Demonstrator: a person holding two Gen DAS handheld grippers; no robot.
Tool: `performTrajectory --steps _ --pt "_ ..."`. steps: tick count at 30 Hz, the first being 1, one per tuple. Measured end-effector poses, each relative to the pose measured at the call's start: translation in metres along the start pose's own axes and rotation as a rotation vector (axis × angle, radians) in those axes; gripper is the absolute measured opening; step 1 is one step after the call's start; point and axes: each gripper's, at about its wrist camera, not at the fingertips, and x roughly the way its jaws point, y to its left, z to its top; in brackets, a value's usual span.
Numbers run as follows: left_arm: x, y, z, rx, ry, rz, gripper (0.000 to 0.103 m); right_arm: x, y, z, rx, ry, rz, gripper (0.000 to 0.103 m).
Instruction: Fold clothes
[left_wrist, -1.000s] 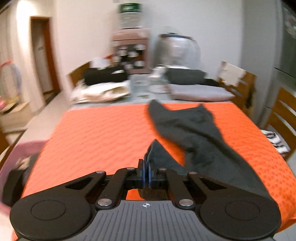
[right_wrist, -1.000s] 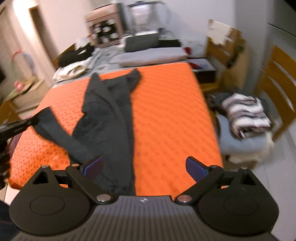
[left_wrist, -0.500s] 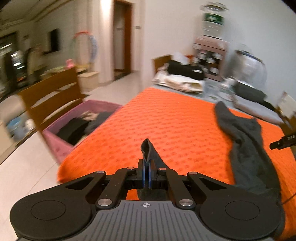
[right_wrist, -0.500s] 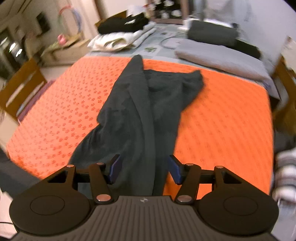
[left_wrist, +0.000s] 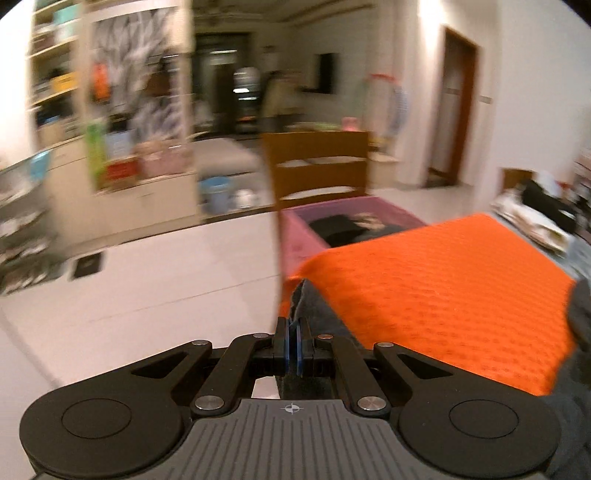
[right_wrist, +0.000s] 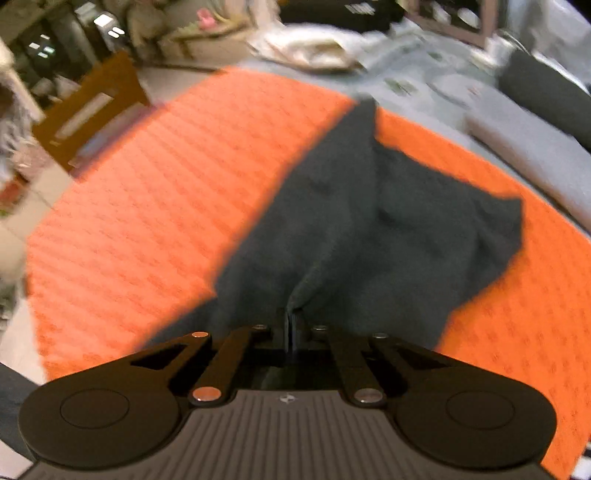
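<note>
A dark grey garment (right_wrist: 362, 221) lies spread along the orange patterned cloth (right_wrist: 147, 192) on the table. My right gripper (right_wrist: 291, 325) is shut on the garment's near edge. My left gripper (left_wrist: 293, 332) is shut on another end of the dark grey garment (left_wrist: 310, 306) at the table's near corner, over the orange cloth (left_wrist: 443, 288). More of the garment shows at the right edge of the left wrist view.
A pink basket (left_wrist: 351, 225) with dark clothes stands on the floor beside the table, with a wooden chair (left_wrist: 317, 170) behind it. Folded clothes (right_wrist: 310, 44) and grey pillows (right_wrist: 532, 147) lie at the table's far end. White tiled floor (left_wrist: 147, 280) lies to the left.
My right gripper has closed on the garment's near edge. My left gripper has swung left with its end of the garment and now faces the room beyond the table corner.
</note>
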Motion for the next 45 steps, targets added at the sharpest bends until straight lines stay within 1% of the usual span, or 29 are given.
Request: performTrajectory --steps 4,6,8,11,14,16,17,18,19,20,21,22,23,25,27,29,33,38,45 --pt "-0.01 0.031 -0.005 -0.097 0.017 0.142 0.006 -0.007 0.033 0.037 -0.024 -0.056 0.126 0.002" --pt "-0.014 0.046 -0.007 -0.146 0.024 0.204 0.006 -0.001 0.054 0.056 -0.035 -0.07 0.183 0.002" --pt "-0.02 0.061 -0.01 -0.188 0.028 0.264 0.006 0.012 0.077 0.073 -0.065 -0.075 0.212 0.002" --pt "-0.024 0.075 -0.012 -0.228 0.025 0.335 0.006 0.038 0.111 0.094 -0.124 -0.075 0.223 0.002" --pt "-0.024 0.082 -0.013 -0.254 0.028 0.393 0.006 0.071 0.136 0.106 -0.156 -0.052 0.213 0.002" --pt "-0.018 0.083 -0.014 -0.26 0.045 0.413 0.007 0.09 0.149 0.109 -0.179 -0.031 0.194 0.003" --pt "-0.014 0.083 -0.015 -0.26 0.052 0.408 0.008 0.1 0.153 0.11 -0.19 -0.021 0.183 0.004" --pt "-0.012 0.082 -0.015 -0.255 0.055 0.399 0.011 0.102 0.156 0.109 -0.203 -0.017 0.18 0.011" --pt "-0.01 0.079 -0.014 -0.247 0.057 0.387 0.019 0.101 0.158 0.108 -0.216 -0.015 0.177 0.012" --pt "-0.01 0.076 -0.013 -0.238 0.058 0.372 0.023 0.101 0.16 0.107 -0.23 -0.012 0.175 0.017" --pt "-0.009 0.072 -0.012 -0.229 0.055 0.355 0.032 0.1 0.162 0.106 -0.243 -0.01 0.173 0.027" --pt "-0.008 0.067 -0.009 -0.218 0.05 0.336 0.039 0.093 0.161 0.103 -0.253 -0.015 0.175 0.033" --pt "-0.007 0.062 -0.007 -0.205 0.047 0.317 0.041 0.085 0.158 0.101 -0.263 -0.022 0.18 0.04" --pt "-0.002 0.052 -0.002 -0.183 0.047 0.277 0.042 0.065 0.147 0.096 -0.269 -0.036 0.186 0.042" --pt "0.005 0.04 0.004 -0.164 0.051 0.238 0.042 0.045 0.133 0.092 -0.26 -0.047 0.186 0.046" --pt "0.012 0.024 0.01 -0.138 0.056 0.194 0.042 0.026 0.113 0.085 -0.24 -0.061 0.18 0.047" --pt "0.033 -0.016 0.029 -0.058 0.054 0.08 0.044 -0.01 0.068 0.066 -0.177 -0.088 0.163 0.049" --pt "0.069 -0.075 0.055 0.052 0.071 -0.098 0.045 -0.041 0.013 0.034 -0.084 -0.113 0.096 0.049" --pt "0.132 -0.171 0.081 0.245 0.101 -0.353 0.046 -0.057 -0.046 -0.005 0.105 -0.132 -0.048 0.049"
